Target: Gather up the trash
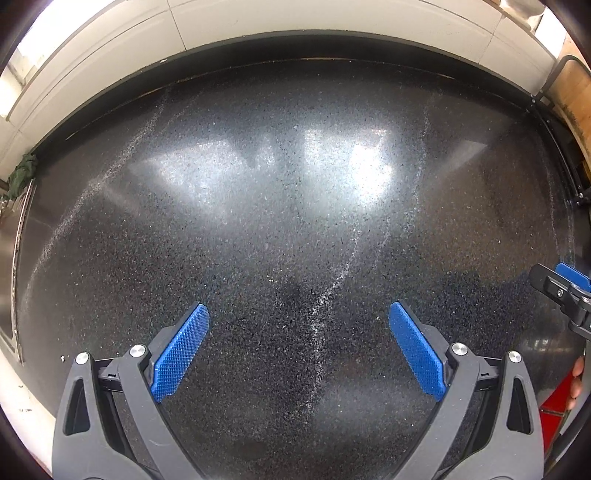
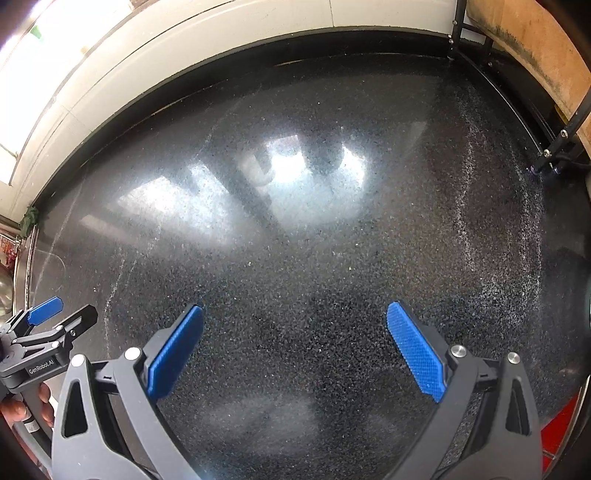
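Observation:
No piece of trash shows in either view. My left gripper hangs open over a black speckled countertop, its blue pads spread wide with nothing between them. My right gripper is open the same way over the same countertop, also holding nothing. In the left wrist view the right gripper pokes in at the right edge. In the right wrist view the left gripper shows at the left edge, held by a hand.
A white tiled wall runs along the back of the counter. A steel sink edge and a green cloth lie at the left. A black metal rack beside a wooden board stands at the right. Something red sits low right.

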`<act>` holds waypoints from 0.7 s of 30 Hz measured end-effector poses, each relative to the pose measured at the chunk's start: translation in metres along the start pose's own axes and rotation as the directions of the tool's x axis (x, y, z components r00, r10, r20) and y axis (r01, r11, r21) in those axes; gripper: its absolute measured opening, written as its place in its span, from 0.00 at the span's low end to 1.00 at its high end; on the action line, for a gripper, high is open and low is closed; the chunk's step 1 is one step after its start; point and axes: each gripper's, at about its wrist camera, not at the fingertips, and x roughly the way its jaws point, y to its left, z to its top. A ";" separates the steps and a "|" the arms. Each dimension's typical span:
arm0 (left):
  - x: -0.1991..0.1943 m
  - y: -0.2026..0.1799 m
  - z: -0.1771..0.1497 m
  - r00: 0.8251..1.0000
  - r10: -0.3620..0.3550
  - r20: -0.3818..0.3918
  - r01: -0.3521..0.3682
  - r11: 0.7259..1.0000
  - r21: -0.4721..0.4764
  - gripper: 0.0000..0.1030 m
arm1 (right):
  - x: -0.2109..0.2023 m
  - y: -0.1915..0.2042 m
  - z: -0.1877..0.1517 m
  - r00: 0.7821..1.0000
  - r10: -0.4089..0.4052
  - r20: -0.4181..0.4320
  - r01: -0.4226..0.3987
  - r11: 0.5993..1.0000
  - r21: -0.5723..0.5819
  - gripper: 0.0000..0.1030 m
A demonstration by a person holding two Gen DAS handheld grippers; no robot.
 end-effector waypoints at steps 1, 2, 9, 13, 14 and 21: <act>0.001 0.000 -0.001 1.000 -0.001 0.000 0.001 1.000 -0.001 0.92 | 0.001 0.000 -0.001 1.000 -0.003 0.000 0.003 1.000 0.000 0.93; 0.001 0.000 -0.001 1.000 -0.002 0.000 0.002 1.000 -0.003 0.92 | 0.000 -0.001 -0.001 1.000 -0.005 0.001 0.005 1.000 -0.001 0.93; 0.001 0.000 0.000 1.000 0.012 0.003 -0.012 1.000 -0.012 0.92 | 0.002 -0.001 -0.003 1.000 -0.012 0.001 0.012 1.000 -0.005 0.93; 0.000 0.003 0.003 1.000 0.023 0.007 -0.023 1.000 -0.017 0.92 | 0.003 -0.002 -0.005 1.000 -0.016 0.004 0.016 1.000 -0.009 0.93; 0.001 0.004 0.003 1.000 0.024 0.007 -0.024 1.000 -0.018 0.92 | 0.003 -0.001 -0.004 1.000 -0.016 0.005 0.016 1.000 -0.009 0.93; 0.005 0.009 0.003 1.000 0.024 -0.005 -0.024 0.999 -0.033 0.92 | 0.003 0.004 -0.003 1.000 -0.018 0.002 0.018 1.000 -0.021 0.93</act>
